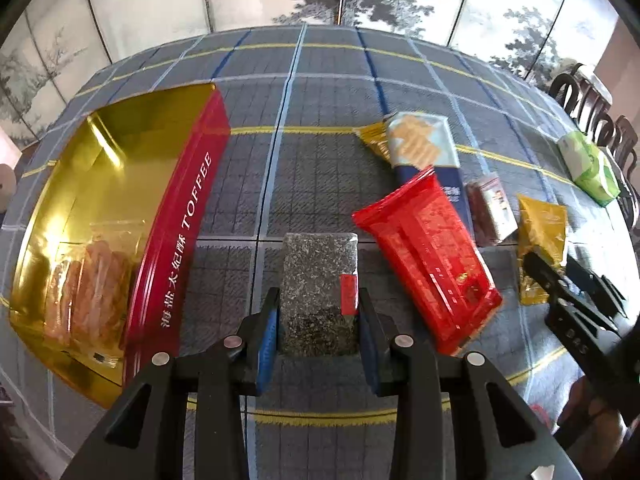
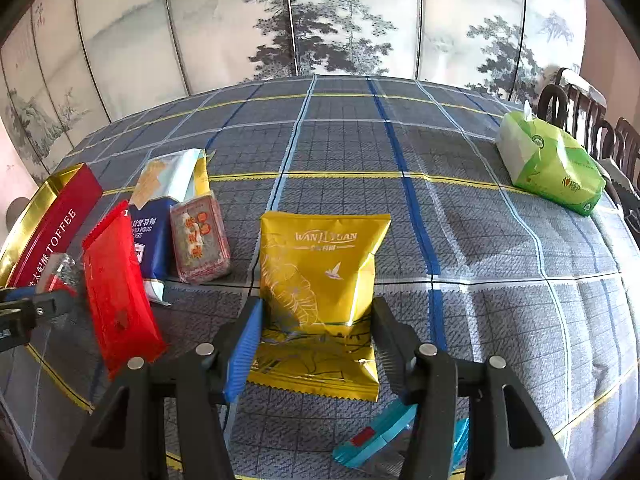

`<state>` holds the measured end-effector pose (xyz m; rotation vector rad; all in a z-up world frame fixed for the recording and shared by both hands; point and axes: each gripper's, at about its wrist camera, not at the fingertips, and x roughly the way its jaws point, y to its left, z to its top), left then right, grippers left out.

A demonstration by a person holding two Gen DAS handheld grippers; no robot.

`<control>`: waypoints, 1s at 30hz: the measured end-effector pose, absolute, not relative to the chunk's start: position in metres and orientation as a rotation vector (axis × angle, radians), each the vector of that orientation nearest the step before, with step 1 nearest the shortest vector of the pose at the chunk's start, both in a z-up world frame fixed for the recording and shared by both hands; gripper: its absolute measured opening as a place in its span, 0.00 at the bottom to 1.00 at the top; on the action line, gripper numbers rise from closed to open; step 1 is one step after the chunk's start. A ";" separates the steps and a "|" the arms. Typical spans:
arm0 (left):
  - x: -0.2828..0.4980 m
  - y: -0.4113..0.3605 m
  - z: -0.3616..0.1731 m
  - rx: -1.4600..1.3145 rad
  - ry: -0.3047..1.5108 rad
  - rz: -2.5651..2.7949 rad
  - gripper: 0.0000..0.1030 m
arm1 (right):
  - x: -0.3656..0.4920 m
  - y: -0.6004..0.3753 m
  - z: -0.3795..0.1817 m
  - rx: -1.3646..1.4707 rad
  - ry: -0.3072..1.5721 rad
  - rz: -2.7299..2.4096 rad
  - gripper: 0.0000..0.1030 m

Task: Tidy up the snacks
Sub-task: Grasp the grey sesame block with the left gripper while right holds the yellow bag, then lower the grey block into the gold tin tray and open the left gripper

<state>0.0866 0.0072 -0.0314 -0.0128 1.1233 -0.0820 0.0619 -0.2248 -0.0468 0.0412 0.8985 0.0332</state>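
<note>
The speckled bar (image 1: 320, 280), clamped in the left gripper (image 1: 319, 322) beside the tin (image 1: 176, 240), should go in flat next to the pouch (image 1: 96, 280); the right gripper (image 2: 318, 344) straddles the yellow bag (image 2: 320, 280), pads seemingly not pressing.

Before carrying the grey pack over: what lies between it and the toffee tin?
Only bare tablecloth lies between the grey pack and the toffee tin, in the left wrist view.

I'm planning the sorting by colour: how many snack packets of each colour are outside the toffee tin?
Yellow packets: 2
Red packet: 1
Blue-and-white packet: 1
Small red-printed packet: 1
Dark speckled packet: 1
Teal packet: 1
Total: 7
</note>
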 end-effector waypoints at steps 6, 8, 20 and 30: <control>0.080 0.011 -0.017 0.002 1.092 -0.105 0.30 | 0.061 -0.223 -0.047 0.040 0.884 0.018 0.53; 0.078 0.015 -0.013 0.007 1.086 -0.109 0.30 | 0.061 -0.222 -0.047 0.036 0.885 0.014 0.53; 0.070 0.060 0.010 0.059 1.044 -0.085 0.30 | 0.061 -0.214 -0.047 0.011 0.890 -0.001 0.53; 0.072 0.128 0.014 0.076 1.034 0.000 0.30 | 0.060 -0.213 -0.048 0.010 0.890 -0.002 0.53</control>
